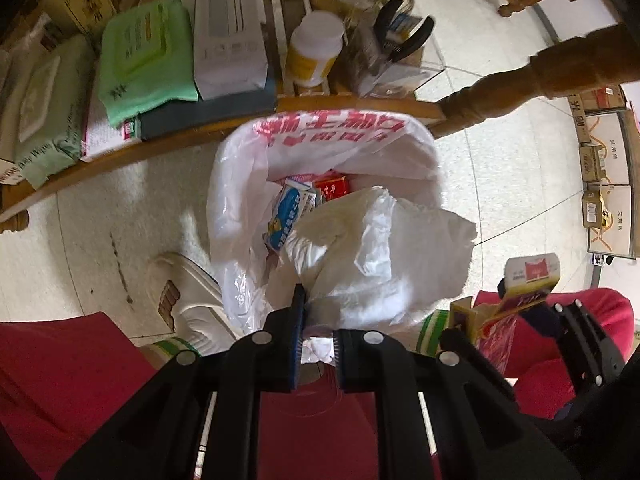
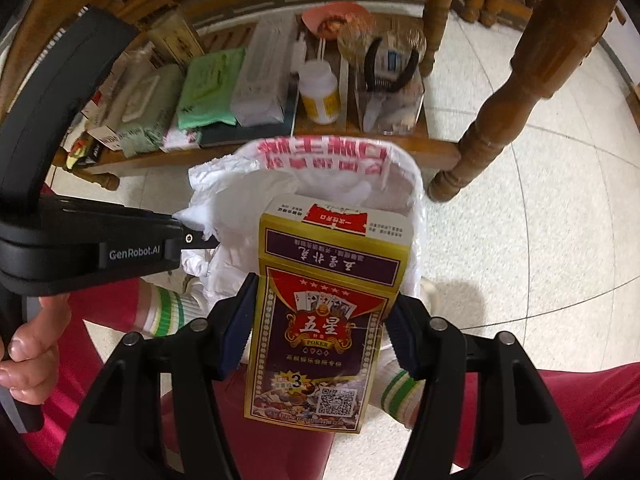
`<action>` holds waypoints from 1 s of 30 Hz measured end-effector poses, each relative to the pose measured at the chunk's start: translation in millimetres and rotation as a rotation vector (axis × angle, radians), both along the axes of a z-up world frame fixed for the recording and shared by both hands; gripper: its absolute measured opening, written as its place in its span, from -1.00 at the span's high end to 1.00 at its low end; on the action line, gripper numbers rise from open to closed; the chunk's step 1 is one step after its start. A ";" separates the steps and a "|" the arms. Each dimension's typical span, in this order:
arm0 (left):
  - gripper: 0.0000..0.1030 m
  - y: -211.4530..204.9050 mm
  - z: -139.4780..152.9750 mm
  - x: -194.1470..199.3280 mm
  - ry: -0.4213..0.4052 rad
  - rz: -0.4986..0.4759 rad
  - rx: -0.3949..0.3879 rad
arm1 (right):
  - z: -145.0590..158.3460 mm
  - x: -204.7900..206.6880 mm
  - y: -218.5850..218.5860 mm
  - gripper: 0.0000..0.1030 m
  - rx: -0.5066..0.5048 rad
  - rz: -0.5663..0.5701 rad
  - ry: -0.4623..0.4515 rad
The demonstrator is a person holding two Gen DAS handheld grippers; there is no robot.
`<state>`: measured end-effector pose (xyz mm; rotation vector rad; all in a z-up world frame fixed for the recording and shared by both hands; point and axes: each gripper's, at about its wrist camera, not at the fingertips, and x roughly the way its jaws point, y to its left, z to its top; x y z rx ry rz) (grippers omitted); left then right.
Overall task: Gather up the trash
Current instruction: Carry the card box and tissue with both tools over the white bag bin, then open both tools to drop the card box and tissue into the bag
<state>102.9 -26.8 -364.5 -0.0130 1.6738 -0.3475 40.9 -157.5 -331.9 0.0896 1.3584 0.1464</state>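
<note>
Left gripper (image 1: 316, 334) pinched tight on a crumpled white tissue (image 1: 372, 248), which hangs just ahead of its tips over the open mouth of the white trash bag (image 1: 236, 208). Right gripper (image 2: 320, 312) clamps a poker card box (image 2: 320, 320) by its sides, box end poking past the tips above the bag's near rim. Cartons (image 1: 292, 204) already lie inside the bag.

bin bag (image 1: 240, 216) before shelf (image 1: 248, 120) | cartons (image 1: 298, 204) in bag
</note>
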 end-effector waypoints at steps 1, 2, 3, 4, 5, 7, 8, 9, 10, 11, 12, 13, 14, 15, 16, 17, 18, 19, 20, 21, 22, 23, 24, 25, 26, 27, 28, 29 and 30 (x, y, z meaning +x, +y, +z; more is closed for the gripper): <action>0.75 -0.3 -4.5 1.2 0.009 0.000 0.006 | -6.0 1.5 0.6 -0.14 -0.002 -0.001 0.013; 0.75 0.1 -8.9 2.1 0.019 0.000 0.010 | -10.6 2.7 1.9 -0.14 -0.004 -0.001 0.022; 0.75 0.0 -14.4 3.4 0.031 0.003 0.017 | -15.2 3.8 3.2 -0.14 -0.004 -0.001 0.031; 0.75 -0.2 -19.2 4.6 0.042 0.004 0.020 | -20.7 5.2 4.9 -0.14 -0.007 0.004 0.042; 0.75 -0.7 -24.3 6.1 0.052 0.005 0.023 | -25.5 6.5 7.1 -0.14 -0.015 0.010 0.049; 0.75 -1.3 -34.1 9.5 0.068 0.011 0.038 | -34.9 8.0 10.9 -0.14 -0.030 0.021 0.064; 0.75 -1.9 -38.5 11.1 0.077 0.012 0.040 | -39.1 8.7 11.7 -0.14 -0.033 0.024 0.072; 0.74 -2.3 -43.0 12.7 0.086 0.014 0.043 | -43.8 9.5 12.3 -0.14 -0.033 0.024 0.082; 0.75 -2.9 -47.2 14.3 0.090 0.016 0.048 | -49.5 10.7 12.2 -0.14 -0.031 0.021 0.095; 0.75 -3.8 -51.5 16.0 0.095 0.016 0.055 | -53.7 11.8 12.1 -0.14 -0.030 0.020 0.103; 0.74 -4.3 -54.2 17.4 0.100 0.018 0.059 | -57.5 12.8 11.9 -0.14 -0.029 0.019 0.112; 0.74 -3.6 -56.5 18.3 0.109 0.021 0.061 | -62.3 14.6 11.5 -0.14 -0.027 0.019 0.122; 0.74 -4.1 -60.2 19.8 0.118 0.024 0.060 | -65.2 16.1 11.3 -0.14 -0.027 0.019 0.129; 0.74 -5.2 -61.3 21.1 0.122 0.026 0.062 | -68.5 17.6 10.9 -0.14 -0.027 0.020 0.136; 0.74 -5.6 -63.6 22.1 0.125 0.028 0.067 | -72.8 19.6 10.1 -0.14 -0.024 0.018 0.145; 0.74 -6.0 -66.3 23.1 0.126 0.027 0.072 | -75.5 20.8 9.5 -0.14 -0.019 0.017 0.152; 0.74 -6.4 -68.9 24.4 0.129 0.027 0.080 | -78.6 22.0 9.2 -0.14 -0.015 0.016 0.159; 0.74 -6.5 -71.6 25.5 0.135 0.030 0.082 | -82.1 23.3 9.2 -0.14 -0.012 0.014 0.167; 0.74 -6.5 -73.5 26.4 0.142 0.032 0.080 | -85.1 24.6 9.5 -0.14 -0.007 0.014 0.174; 0.74 -6.2 -76.0 27.1 0.150 0.034 0.079 | -86.8 25.2 9.8 -0.14 -0.004 0.015 0.178; 0.73 -5.8 -77.9 27.5 0.154 0.035 0.082 | -89.6 25.9 10.0 -0.14 0.001 0.015 0.184; 0.73 -5.0 -79.6 28.0 0.158 0.037 0.086 | -92.5 26.6 10.4 -0.14 0.003 0.018 0.189; 0.73 -5.1 -81.4 28.6 0.163 0.037 0.087 | -93.9 27.0 10.5 -0.14 0.003 0.021 0.191; 0.72 -5.7 -82.4 28.9 0.166 0.033 0.085 | -95.7 26.9 11.7 -0.14 0.005 0.027 0.195; 0.61 -6.4 -82.7 29.0 0.168 0.028 0.087 | -96.3 26.8 12.2 -0.15 0.005 0.029 0.194; 0.52 -7.5 -82.9 29.4 0.167 0.024 0.093 | -97.4 26.9 13.4 -0.23 0.008 0.036 0.195; 0.29 -8.7 -82.6 30.0 0.166 0.021 0.098 | -98.1 27.0 14.2 -0.33 0.009 0.040 0.197; 0.16 -9.1 -82.6 30.0 0.160 0.017 0.103 | -98.1 26.8 14.7 -0.51 0.005 0.040 0.191; 0.13 -10.1 -81.4 30.6 0.150 0.011 0.109 | -97.3 26.6 14.1 -0.53 0.004 0.039 0.184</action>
